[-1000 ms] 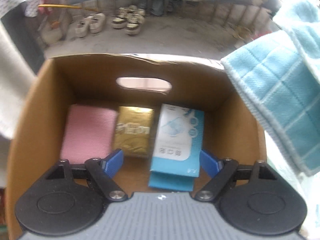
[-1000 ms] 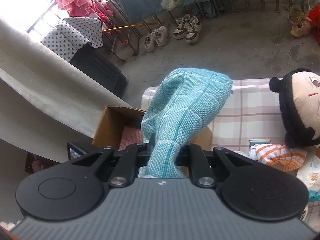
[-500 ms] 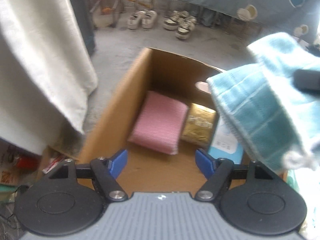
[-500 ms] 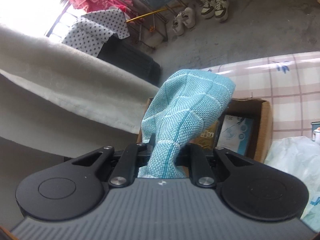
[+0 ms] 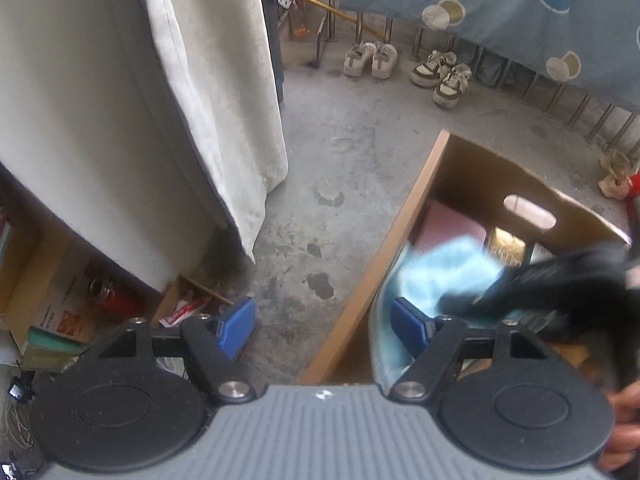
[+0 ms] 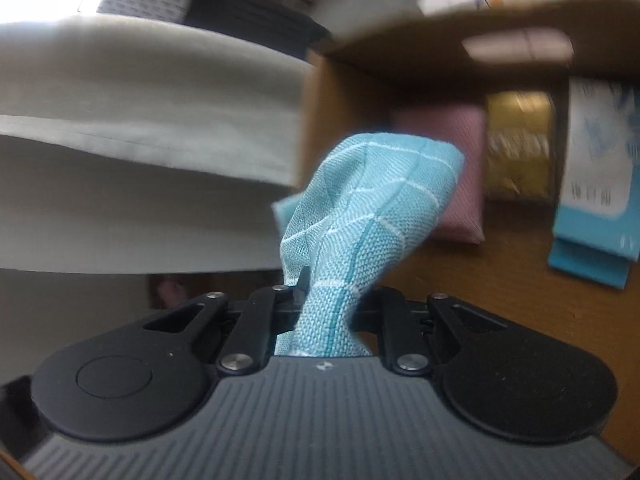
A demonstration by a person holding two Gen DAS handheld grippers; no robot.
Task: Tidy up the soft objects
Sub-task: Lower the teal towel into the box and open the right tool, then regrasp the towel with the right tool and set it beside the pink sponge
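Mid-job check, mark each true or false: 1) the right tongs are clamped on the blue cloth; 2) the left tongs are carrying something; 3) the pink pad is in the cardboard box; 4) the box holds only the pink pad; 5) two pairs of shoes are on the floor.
1) True. The right tongs pinch the blue cloth.
2) False. The left tongs stand open with nothing between them, over bare floor.
3) True. The pink pad lies inside the cardboard box.
4) False. A gold packet and a blue-and-white packet lie beside it.
5) True. Two pairs of shoes stand on the floor by the railing.
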